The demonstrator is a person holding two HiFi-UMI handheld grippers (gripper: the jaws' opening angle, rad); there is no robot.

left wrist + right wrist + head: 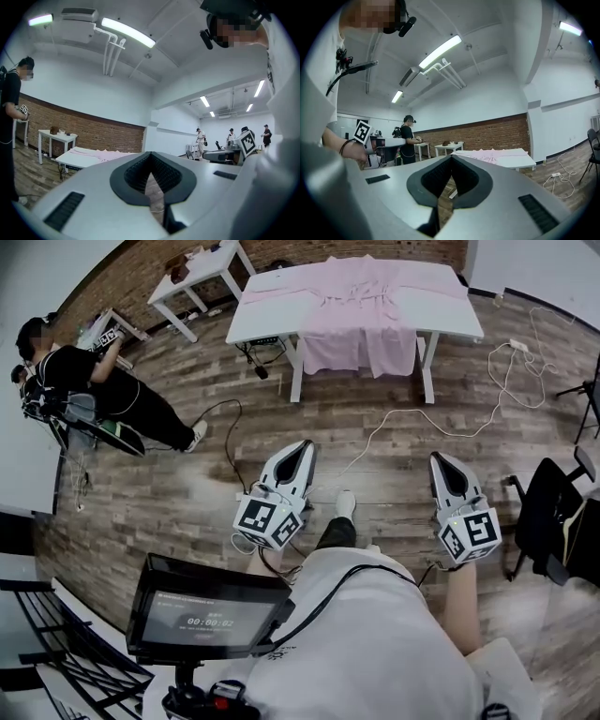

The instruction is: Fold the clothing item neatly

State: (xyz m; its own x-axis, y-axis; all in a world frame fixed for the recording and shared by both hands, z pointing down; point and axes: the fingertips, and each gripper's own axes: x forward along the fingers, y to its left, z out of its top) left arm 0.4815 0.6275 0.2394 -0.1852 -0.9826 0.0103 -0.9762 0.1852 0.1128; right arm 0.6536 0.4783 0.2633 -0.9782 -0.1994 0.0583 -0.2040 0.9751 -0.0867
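**Shut Tight, Well Short of the Table**

Shows the left gripper (pixel 300 451) and right gripper (pixel 442 463) held out side by side above the wood floor (pixel 187 474), the jaws of each pressed together with nothing between them. Finds the pink garment (pixel 361 310) spread across the white table (pixel 450 326) well ahead, its lower part hanging over the near edge. Catches a white cable (pixel 403 412) trailing over the boards between, a person in black (pixel 89 381) at far left, a black chair (pixel 544 512) at right.

Bright ceiling tube lights (pixel 127 32), soft shadows, strong fisheye edge distortion, sharp focus
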